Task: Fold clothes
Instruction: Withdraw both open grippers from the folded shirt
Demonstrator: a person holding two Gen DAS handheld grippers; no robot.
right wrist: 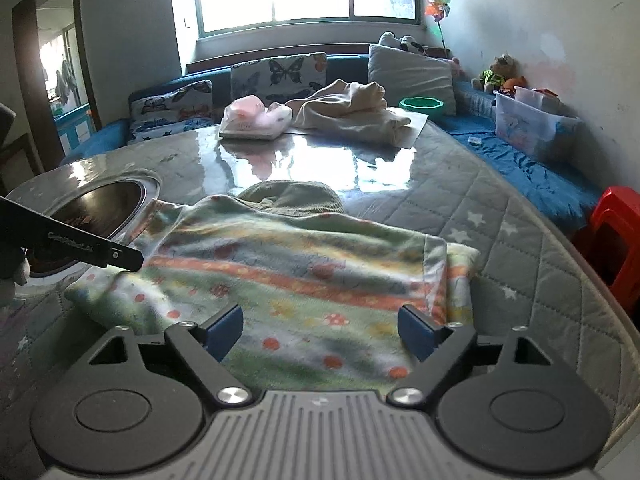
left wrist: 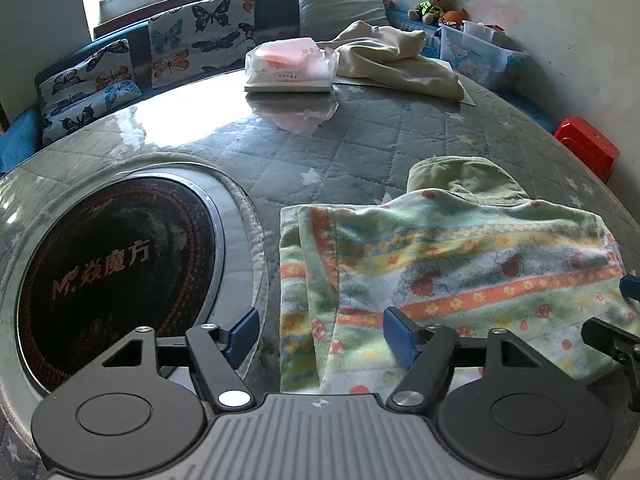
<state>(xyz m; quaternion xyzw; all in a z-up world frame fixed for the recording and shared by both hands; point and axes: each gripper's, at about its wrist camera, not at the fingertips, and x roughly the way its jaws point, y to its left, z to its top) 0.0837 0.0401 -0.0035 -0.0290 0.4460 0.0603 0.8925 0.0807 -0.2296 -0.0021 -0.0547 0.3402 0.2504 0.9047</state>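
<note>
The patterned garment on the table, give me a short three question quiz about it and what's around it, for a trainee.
1. True or false: the patterned garment lies fully unfolded, with no edge turned over.
2. Which item sits at the far side of the table?
A. a cream cloth
B. a pair of shoes
C. a laptop
3. Fill in: the round black cooktop set into the table lies to the garment's ____ in the left wrist view.

Key:
1. False: strips along both side edges are folded over.
2. A
3. left

For reference, the left gripper and right gripper both have their fingers apart, pressing on nothing.
</note>
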